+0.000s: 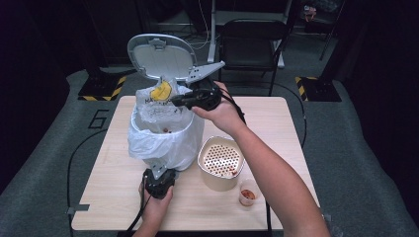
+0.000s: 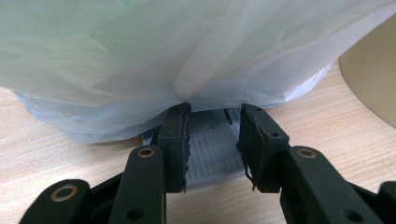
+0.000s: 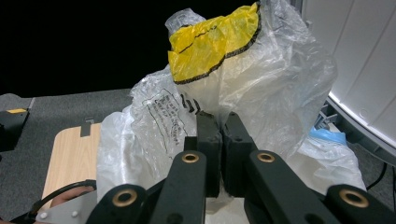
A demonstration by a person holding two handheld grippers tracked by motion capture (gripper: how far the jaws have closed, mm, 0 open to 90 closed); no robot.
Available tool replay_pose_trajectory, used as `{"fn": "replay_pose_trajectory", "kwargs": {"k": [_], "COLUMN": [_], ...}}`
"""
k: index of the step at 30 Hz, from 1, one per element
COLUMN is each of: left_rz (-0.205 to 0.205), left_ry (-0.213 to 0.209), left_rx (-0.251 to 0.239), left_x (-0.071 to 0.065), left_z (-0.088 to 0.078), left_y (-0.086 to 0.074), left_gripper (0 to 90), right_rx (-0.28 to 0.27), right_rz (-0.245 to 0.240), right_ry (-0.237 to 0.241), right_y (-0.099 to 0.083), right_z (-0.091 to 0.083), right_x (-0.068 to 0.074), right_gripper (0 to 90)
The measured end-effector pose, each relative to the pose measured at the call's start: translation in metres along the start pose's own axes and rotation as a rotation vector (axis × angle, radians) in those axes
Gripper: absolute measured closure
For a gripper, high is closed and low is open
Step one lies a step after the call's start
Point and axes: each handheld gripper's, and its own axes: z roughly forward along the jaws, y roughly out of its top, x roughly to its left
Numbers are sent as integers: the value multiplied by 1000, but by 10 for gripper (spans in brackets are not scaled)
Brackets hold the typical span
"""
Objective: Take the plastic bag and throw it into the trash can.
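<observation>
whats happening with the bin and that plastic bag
A person works at a wooden table with a hand-held gripper in each hand. The left hand-held gripper clamps the grey pedal at the foot of the white-lined pedal bin, whose lid stands open. The right hand-held gripper pinches a crumpled clear plastic bag with a yellow patch over the bin's mouth.

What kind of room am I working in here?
Probably a lab or studio set up for recording, not a home: a small wooden table on grey carpet, hazard-striped stand feet, and a folding chair against dark surroundings.
</observation>
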Motion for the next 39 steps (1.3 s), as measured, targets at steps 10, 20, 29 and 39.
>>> {"fn": "replay_pose_trajectory", "kwargs": {"k": [10,20,29,39], "left_rz": [1,4,1,4], "left_ry": [0,0,-2,5], "left_rx": [1,5,5,-6], "left_x": [0,0,0,0], "left_z": [0,0,0,1], "left_y": [0,0,0,0], "left_gripper": [631,632,631,632], "right_rx": [34,53,51,40], "right_rz": [7,40,23,30], "right_ry": [-20,-53,-62,-80], "right_y": [-4,-10,-13,-25], "right_z": [14,25,9,-19], "right_x": [-5,-4,-2,2], "right_gripper": [840,519,518,461]}}
